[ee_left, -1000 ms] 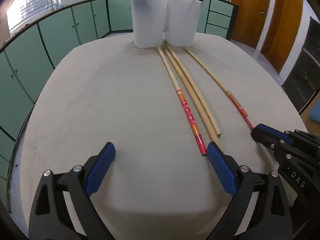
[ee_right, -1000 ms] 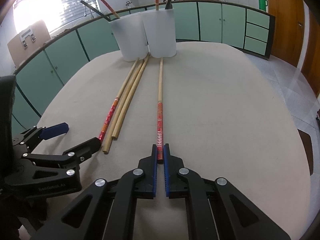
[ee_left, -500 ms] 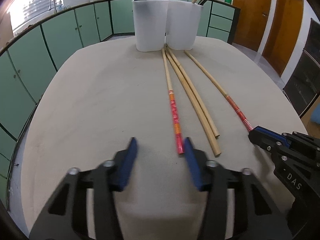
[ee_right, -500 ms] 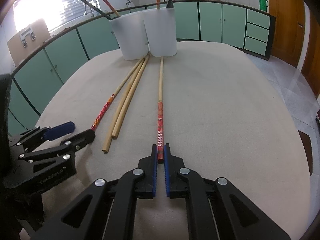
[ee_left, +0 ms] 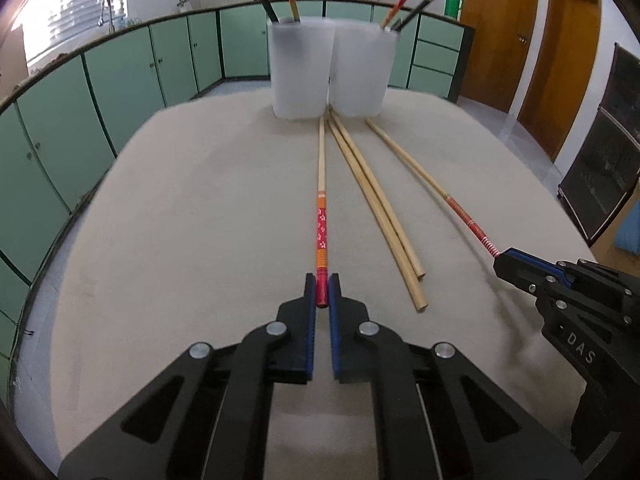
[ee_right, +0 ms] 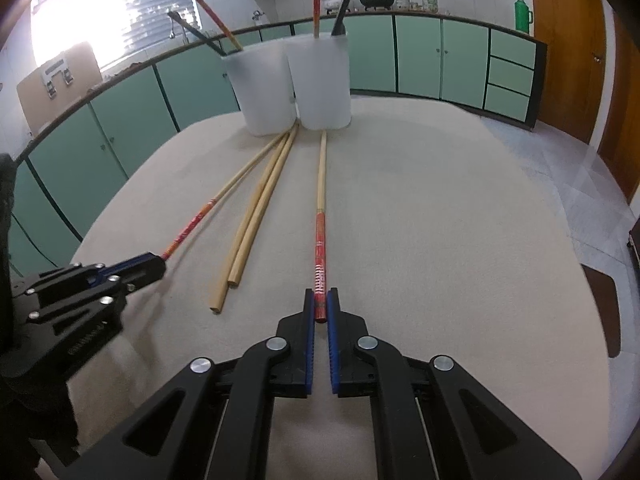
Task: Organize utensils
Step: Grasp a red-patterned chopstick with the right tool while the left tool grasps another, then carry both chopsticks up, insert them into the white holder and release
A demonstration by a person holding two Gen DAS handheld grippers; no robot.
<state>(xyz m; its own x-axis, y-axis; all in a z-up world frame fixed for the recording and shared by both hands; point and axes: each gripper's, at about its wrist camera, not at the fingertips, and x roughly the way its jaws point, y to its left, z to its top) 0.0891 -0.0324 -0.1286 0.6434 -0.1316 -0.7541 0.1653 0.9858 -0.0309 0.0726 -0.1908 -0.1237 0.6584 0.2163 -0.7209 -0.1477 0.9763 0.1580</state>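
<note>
Two white cups (ee_left: 302,70) stand side by side, touching, at the far end of the beige tabletop (ee_left: 180,220), each with a couple of chopsticks poking out of its top. From the foot of the cups four more sticks fan out toward me, lying flat.

Furthest left is the flowered chopstick (ee_left: 322,224), pale wood with a red and orange patterned end. The left tongs (ee_left: 322,292) have just been closing and are now clamped on that red tip, blue pads pressed to either side of it (the tip shows between them). Next come the two plain chopsticks (ee_left: 378,208), bare wood, lying close together and touching along part of their length, their near ends loose on the cloth, just beside the left tongs.

Furthest right is the striped chopstick (ee_right: 320,236), pale wood with a red end banded in white. The right tongs (ee_right: 321,306) are pinched together on its near tip, and the rest of it lies on the tabletop, pointing at the right-hand cup (ee_right: 322,80). Both sets of tongs sit low over the near end of the tabletop, side by side and apart.
</note>
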